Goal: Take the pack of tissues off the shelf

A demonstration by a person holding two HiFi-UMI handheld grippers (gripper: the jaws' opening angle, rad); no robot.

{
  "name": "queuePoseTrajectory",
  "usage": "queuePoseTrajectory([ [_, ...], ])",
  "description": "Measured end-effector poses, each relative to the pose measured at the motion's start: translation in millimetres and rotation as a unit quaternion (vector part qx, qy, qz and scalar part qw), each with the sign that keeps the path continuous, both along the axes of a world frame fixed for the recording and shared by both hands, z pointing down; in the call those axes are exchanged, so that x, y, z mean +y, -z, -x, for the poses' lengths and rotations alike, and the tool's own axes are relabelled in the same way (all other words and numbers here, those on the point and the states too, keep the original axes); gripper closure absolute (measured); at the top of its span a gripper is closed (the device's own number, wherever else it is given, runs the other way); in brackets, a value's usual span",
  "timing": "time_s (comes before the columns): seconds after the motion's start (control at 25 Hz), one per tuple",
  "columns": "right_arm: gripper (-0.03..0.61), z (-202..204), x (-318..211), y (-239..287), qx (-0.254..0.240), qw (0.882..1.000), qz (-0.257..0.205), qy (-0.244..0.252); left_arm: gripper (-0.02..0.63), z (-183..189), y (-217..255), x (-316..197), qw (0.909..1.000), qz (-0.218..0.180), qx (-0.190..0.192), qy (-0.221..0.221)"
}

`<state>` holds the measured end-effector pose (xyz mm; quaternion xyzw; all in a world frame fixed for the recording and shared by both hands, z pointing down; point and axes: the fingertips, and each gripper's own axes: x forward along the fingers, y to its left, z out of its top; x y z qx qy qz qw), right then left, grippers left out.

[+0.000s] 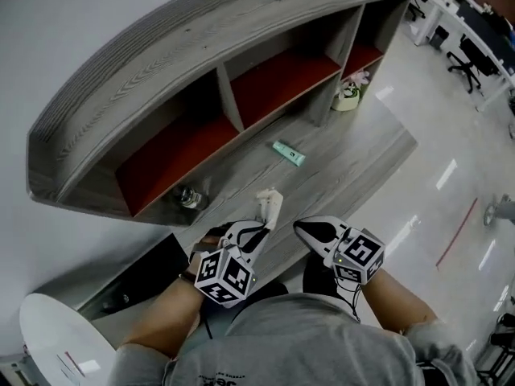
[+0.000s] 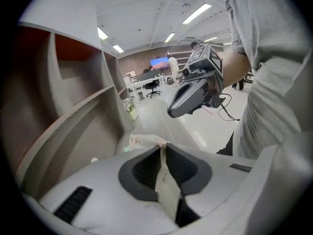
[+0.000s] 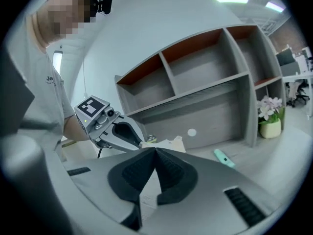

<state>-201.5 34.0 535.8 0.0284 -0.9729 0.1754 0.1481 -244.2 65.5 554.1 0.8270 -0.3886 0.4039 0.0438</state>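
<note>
The pack of tissues (image 1: 270, 205) is pale and soft. It hangs just above the grey lower board of the shelf (image 1: 354, 159), with my left gripper (image 1: 256, 230) shut on it. In the left gripper view a thin edge of the pack (image 2: 167, 186) is pinched between the dark pads, and its crumpled end (image 2: 143, 140) sticks out past the tips. My right gripper (image 1: 298, 227) is close beside it on the right, shut with nothing held; its tips meet in the right gripper view (image 3: 155, 150). That view also shows the pack (image 3: 169, 143) at the left gripper's (image 3: 139, 144) tip.
A small green tube (image 1: 288, 153) lies on the lower board further in. A pot of flowers (image 1: 349, 93) stands at the right end, and a small glass jar (image 1: 189, 197) sits in the left bay. A white round top (image 1: 53, 336) is at the lower left.
</note>
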Motion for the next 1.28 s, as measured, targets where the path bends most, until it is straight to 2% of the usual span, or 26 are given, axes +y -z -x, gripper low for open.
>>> queuePoseTrajectory([
  [0.24, 0.572, -72, -68, -27, 0.002, 0.995, 0.003, -0.096, 0.552, -62, -20, -72, 0.9970, -0.005, -0.004, -0.078],
  [0.56, 0.572, -193, -161, -54, 0.007, 0.976, 0.003, -0.216, 0.552, -163, -44, -166, 0.9844, -0.017, -0.030, -0.172],
  [0.92, 0.572, -302, -273, -57, 0.002, 0.951, -0.014, -0.309, 0.552, -253, -59, -277, 0.9711, -0.025, -0.049, -0.232],
  [1.28, 0.573, -373, -380, -39, -0.014, 0.932, -0.044, -0.359, 0.552, -330, -55, -387, 0.9617, -0.045, -0.066, -0.262],
])
